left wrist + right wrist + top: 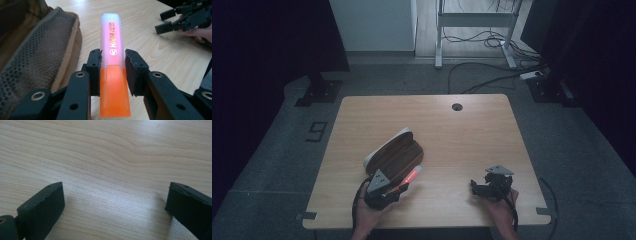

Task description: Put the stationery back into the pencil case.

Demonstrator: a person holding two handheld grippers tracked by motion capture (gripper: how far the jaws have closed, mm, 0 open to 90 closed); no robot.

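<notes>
a: starting at the left, why is the pencil case [394, 152] sitting open like that?

b: it lies near the middle of the table [472, 135], lid thrown back, with the mesh pocket [37, 57] facing your side. i'd judge that's so you can put things straight in or take them out.

a: and next to it?

b: your left gripper [384, 192], just by the case's near end. its jaws are clamped on the highlighter [113, 65], pads pressing both flat sides at about mid-length, where the pale cap meets the orange body. gripped there it looks balanced, and the capped end points away from you along the case's edge.

a: what does the pen look like?

b: chunky and flat-sided. frosted, whitish cap with orange lettering, a bright translucent orange barrel behind it. in the high view it glows red-orange, off the table surface.

a: and over on the right?

b: your right gripper [492, 185] sits well apart from the case, jaws wide apart over bare wood, holding nothing. it seems parked out of the way.
</notes>
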